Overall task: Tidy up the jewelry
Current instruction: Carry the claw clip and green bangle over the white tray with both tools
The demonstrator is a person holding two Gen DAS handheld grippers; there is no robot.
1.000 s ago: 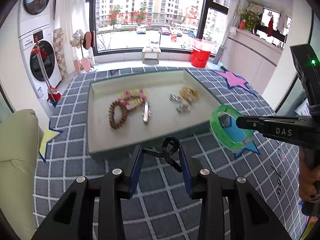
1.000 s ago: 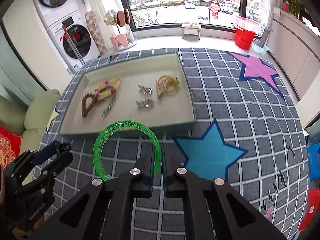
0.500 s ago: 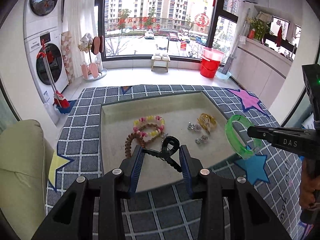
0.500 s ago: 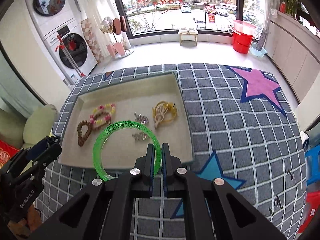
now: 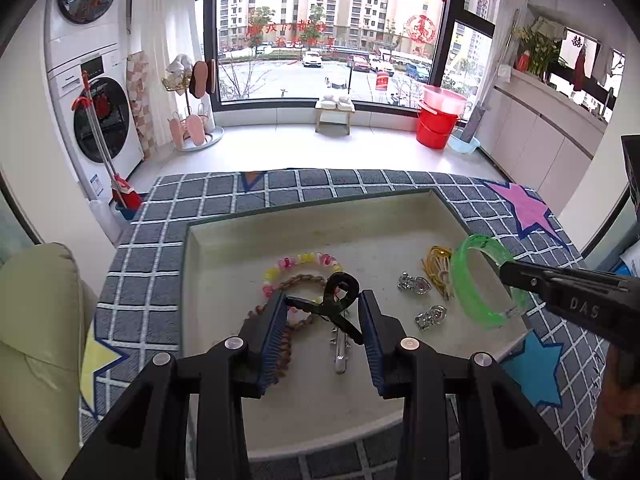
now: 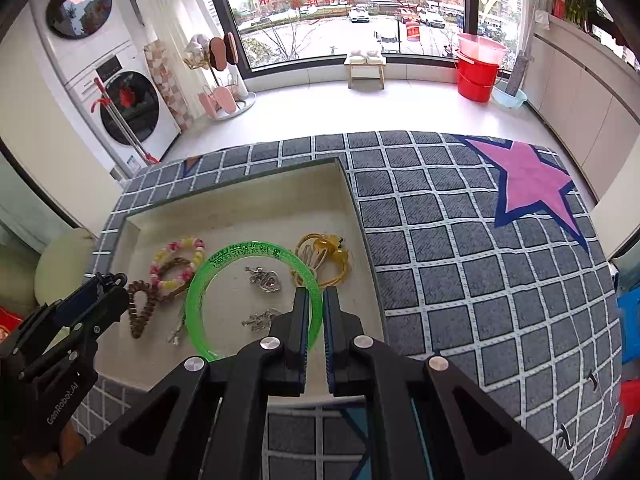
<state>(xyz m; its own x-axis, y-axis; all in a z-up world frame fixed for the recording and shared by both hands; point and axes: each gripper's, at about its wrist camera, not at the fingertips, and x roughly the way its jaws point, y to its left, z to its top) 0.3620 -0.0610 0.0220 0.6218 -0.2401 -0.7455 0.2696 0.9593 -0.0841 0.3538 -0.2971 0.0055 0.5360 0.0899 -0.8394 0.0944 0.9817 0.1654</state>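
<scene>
My left gripper (image 5: 322, 314) is shut on a black claw hair clip (image 5: 334, 296), held above the near part of the beige tray (image 5: 320, 224). Over the tray's right side, my right gripper (image 6: 316, 300) is shut on the rim of a green translucent bangle (image 6: 248, 249), which hangs upright. The left wrist view shows that bangle (image 5: 482, 320) at the right. In the tray lie a pastel bead bracelet (image 5: 304, 259), a brown bead bracelet (image 6: 140, 312), two silver charms (image 6: 265, 279), a yellow cord ornament (image 6: 324, 258) and a silver pin (image 5: 340, 350).
The tray sits on a grey checked rug (image 6: 460, 260) with pink (image 6: 528, 184) and blue stars. A pale green cushion (image 5: 36, 320) lies left of the rug. Beyond it are white floor, a washer (image 5: 100, 120), a red bucket (image 5: 438, 126) and a stool.
Both grippers have moved forward from the rug in front of the tray to above the tray, still holding the clip and the bangle. Neither grip has changed.
</scene>
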